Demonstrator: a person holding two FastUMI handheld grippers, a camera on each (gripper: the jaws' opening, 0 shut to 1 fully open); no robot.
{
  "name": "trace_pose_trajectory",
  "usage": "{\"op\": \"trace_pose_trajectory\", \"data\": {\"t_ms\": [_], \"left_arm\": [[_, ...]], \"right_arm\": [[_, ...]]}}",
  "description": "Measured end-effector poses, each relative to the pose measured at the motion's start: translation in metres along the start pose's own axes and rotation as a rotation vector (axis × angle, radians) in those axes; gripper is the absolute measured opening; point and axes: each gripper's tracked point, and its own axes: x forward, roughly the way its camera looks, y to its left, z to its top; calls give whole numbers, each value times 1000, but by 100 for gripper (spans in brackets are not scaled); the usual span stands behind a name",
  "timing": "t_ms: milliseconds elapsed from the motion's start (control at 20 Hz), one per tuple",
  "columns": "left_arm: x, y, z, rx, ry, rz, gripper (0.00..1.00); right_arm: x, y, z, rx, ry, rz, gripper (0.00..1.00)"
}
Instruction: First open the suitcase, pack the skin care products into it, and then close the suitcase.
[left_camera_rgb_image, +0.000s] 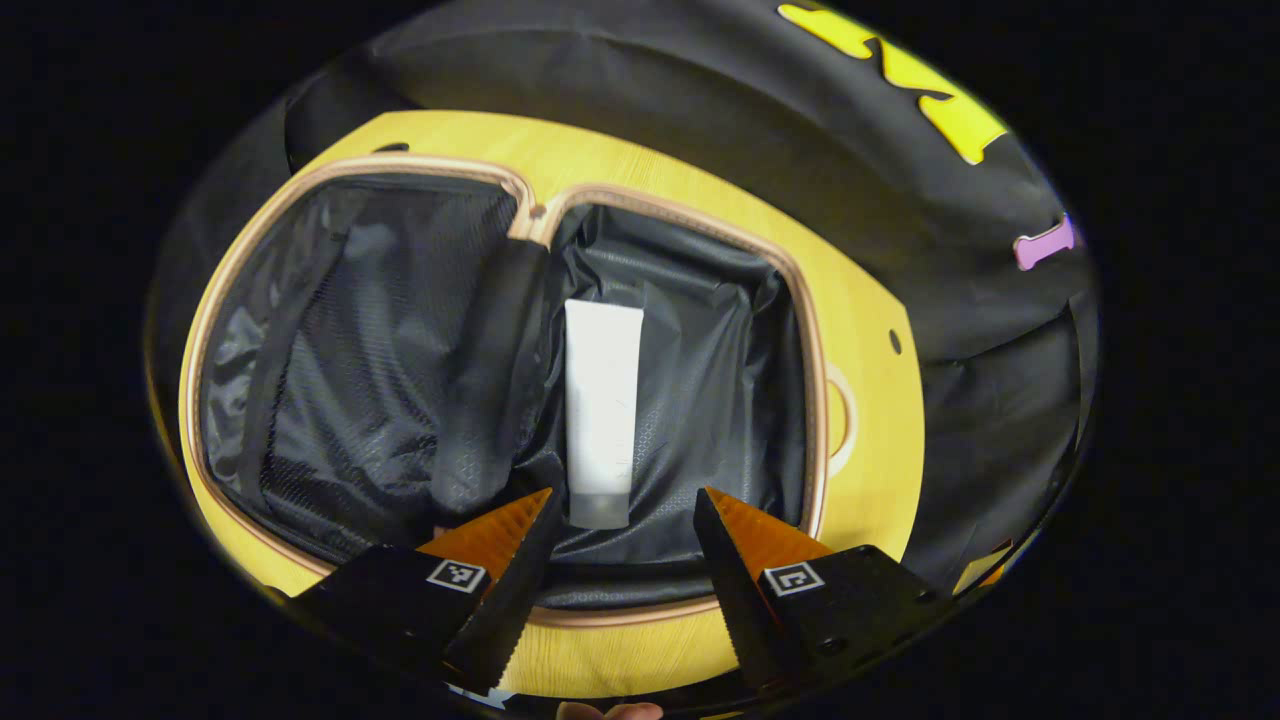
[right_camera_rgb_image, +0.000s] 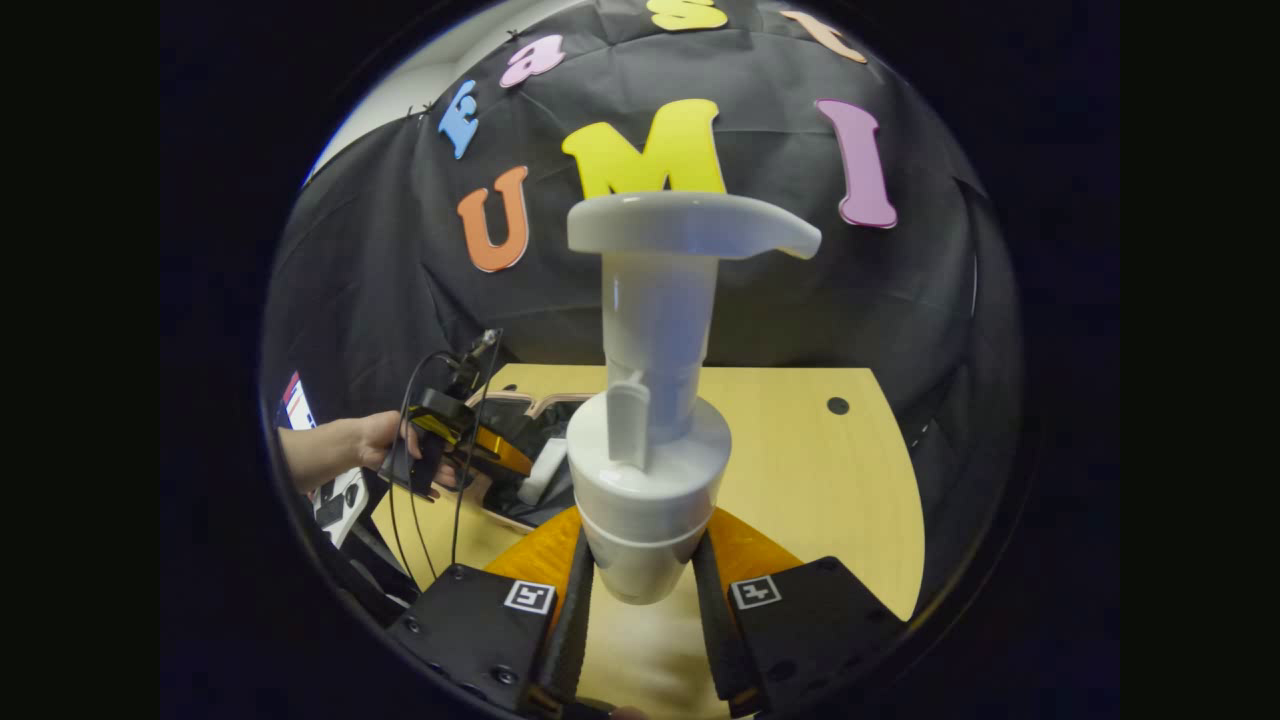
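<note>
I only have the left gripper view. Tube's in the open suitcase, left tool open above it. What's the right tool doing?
Observer: The right tool is shut on a white pump bottle, held upright above the table.
Operator: Where is it relative to the suitcase?
Observer: Off to one side. In the right gripper view the suitcase lies beyond the bottle on the picture's left, with bare table under the bottle.
Operator: Anything else near the case?
Observer: A hand holds the left tool over the suitcase, its cables hanging down; the tube lies just past it.
</note>
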Motion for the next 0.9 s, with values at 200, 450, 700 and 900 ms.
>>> {"op": "trace_pose_trajectory", "data": {"t_ms": [200,450,700,900], "left_arm": [[-51,-14,-23,-15,-149,-102,94],[-102,-13,-71,-67,-320,-154,95],[-144,14,-103,-117,-443,-136,95],[-168,43,-121,-185,-491,-88,95]], "right_arm": [[38,38,16,-41,29,104,47],[108,86,18,-99,152,215,47],[185,123,-17,-49,368,248,47],[234,114,-49,57,501,183,47]]}}
